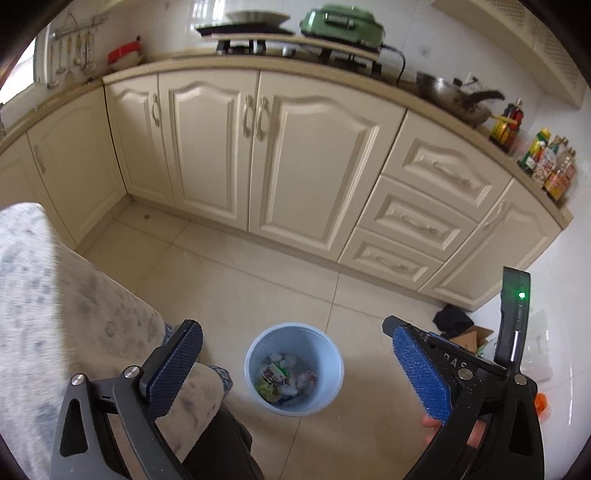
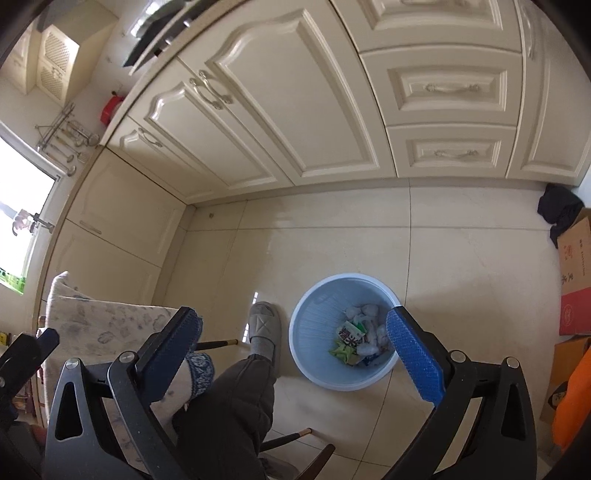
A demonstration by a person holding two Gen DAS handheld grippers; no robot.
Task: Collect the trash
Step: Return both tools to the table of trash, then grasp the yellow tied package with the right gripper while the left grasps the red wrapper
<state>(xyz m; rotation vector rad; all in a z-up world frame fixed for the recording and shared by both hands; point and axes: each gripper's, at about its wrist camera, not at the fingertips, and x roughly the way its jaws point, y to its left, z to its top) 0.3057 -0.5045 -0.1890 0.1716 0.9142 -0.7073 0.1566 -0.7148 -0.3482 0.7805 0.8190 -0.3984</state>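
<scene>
**Both tongs spread above the trash bin**

Nearest the lens in the left wrist view, the left tongs (image 1: 295, 369) stand spread wide with nothing between their blue pads. Beside the left pad at lower left lies a pale patterned cloth (image 1: 74, 314). In the lower right of the same view, part of the right tongs' black frame with a green light shows, and a hand (image 1: 443, 430) grips beneath it.

In the right wrist view the right tongs (image 2: 295, 354) are likewise spread and empty. Between their fingers, low in the frame, a trouser leg (image 2: 236, 398) runs to a grey slipper (image 2: 264, 325) planted on the tiled floor (image 2: 461, 258), just left of the bin.

The light blue trash bin (image 1: 294, 369) stands upright on the floor, framed between the pads in both views. Inside lie crumpled white tissues and a green and white wrapper (image 2: 349, 336).

Farther right on the floor sit cardboard boxes (image 2: 576, 273) and a dark cloth (image 2: 557, 210). Beyond, cream cabinets (image 1: 258, 147) fill the middle of the frame, and the counter (image 1: 424, 99) above carries a green appliance (image 1: 341, 22), a wok (image 1: 450, 96) and sauce bottles (image 1: 546, 162) at upper right.
</scene>
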